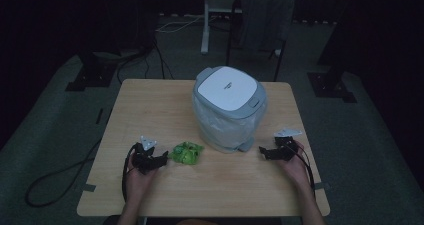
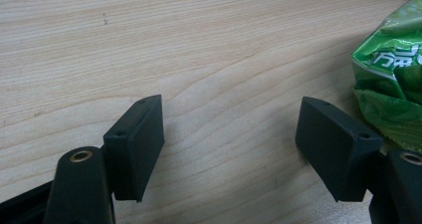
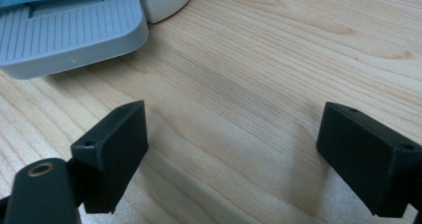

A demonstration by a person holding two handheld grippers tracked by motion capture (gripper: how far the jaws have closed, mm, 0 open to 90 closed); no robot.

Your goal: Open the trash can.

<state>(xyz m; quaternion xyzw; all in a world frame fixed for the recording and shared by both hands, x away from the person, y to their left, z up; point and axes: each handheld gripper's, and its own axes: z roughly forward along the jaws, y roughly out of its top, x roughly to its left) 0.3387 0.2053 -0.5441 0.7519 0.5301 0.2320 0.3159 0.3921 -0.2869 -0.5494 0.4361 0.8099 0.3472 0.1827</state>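
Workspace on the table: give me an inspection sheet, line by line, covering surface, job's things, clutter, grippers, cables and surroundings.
Surface: light wooden table, bare grain, no spills seen.
Job's things: small grey-and-white lidded bin lined with a clear plastic bag, lid shut, at the table's middle; crumpled green plastic wrapper lying in front of it, toward the left.
Clutter: nothing seen.
Grippers: left gripper jaws apart, holding nothing, beside the wrapper; right gripper jaws apart, holding nothing, near the bin's base.
Cables: black cable trailing off the table's left edge to the floor; more cables on the floor behind.
Surroundings: dark room, grey carpet, a chair behind the table.
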